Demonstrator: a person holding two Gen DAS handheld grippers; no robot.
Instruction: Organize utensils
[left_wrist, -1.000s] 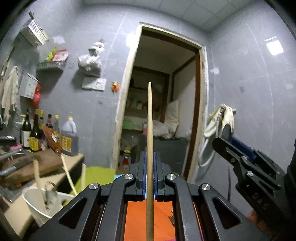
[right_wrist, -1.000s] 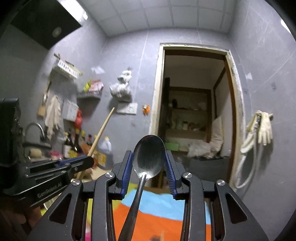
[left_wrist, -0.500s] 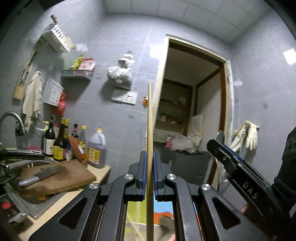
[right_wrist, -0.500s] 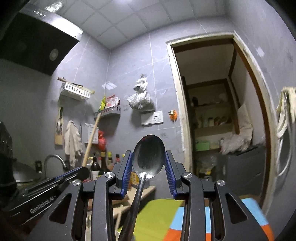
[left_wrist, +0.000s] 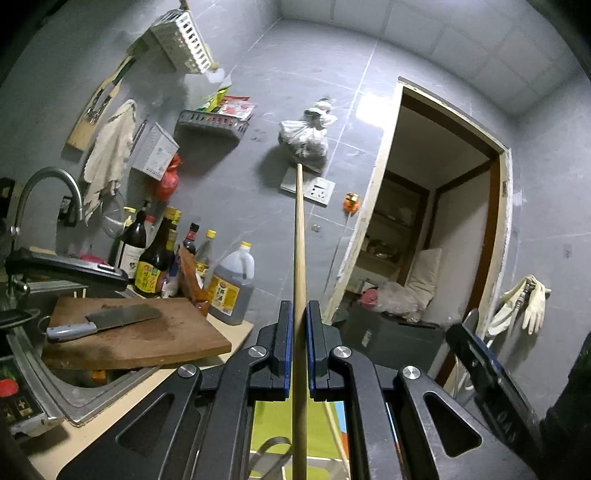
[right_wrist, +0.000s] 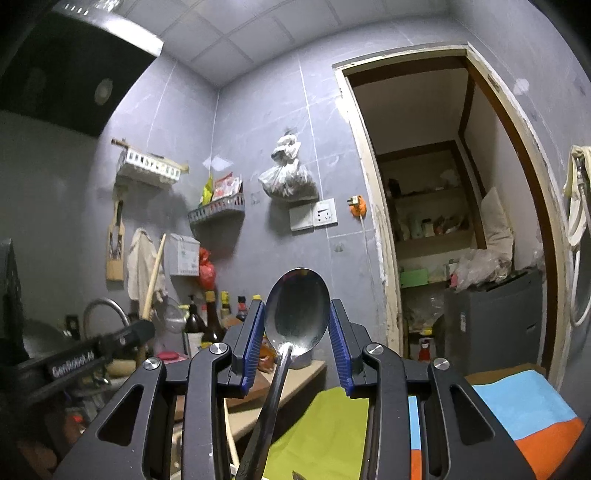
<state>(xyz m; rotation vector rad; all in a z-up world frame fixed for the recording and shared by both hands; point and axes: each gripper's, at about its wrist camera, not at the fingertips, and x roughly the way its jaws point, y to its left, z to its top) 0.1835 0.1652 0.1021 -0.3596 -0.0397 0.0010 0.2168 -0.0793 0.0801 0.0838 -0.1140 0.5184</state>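
My left gripper (left_wrist: 299, 314) is shut on a long wooden chopstick (left_wrist: 298, 236) that stands straight up between its blue pads and reaches well past the fingertips. My right gripper (right_wrist: 297, 310) is shut on a metal spoon (right_wrist: 297, 308), its bowl upright between the blue pads and its handle running down out of frame. Both grippers are raised and look at the grey tiled kitchen wall. The left gripper (right_wrist: 110, 341) and its chopstick (right_wrist: 153, 277) show at the left of the right wrist view. The right gripper (left_wrist: 480, 354) shows at the lower right of the left wrist view.
A wooden cutting board (left_wrist: 140, 336) with a cleaver (left_wrist: 99, 321) lies over the sink (left_wrist: 48, 384) at the left. Sauce bottles (left_wrist: 155, 258) and an oil jug (left_wrist: 231, 284) stand against the wall. An open doorway (left_wrist: 424, 240) is to the right. A coloured mat (right_wrist: 517, 402) lies below.
Both grippers have tilted upward and swung left; the counter, sink and cutting board came into view at the left. Chopstick and spoon stay held as before.
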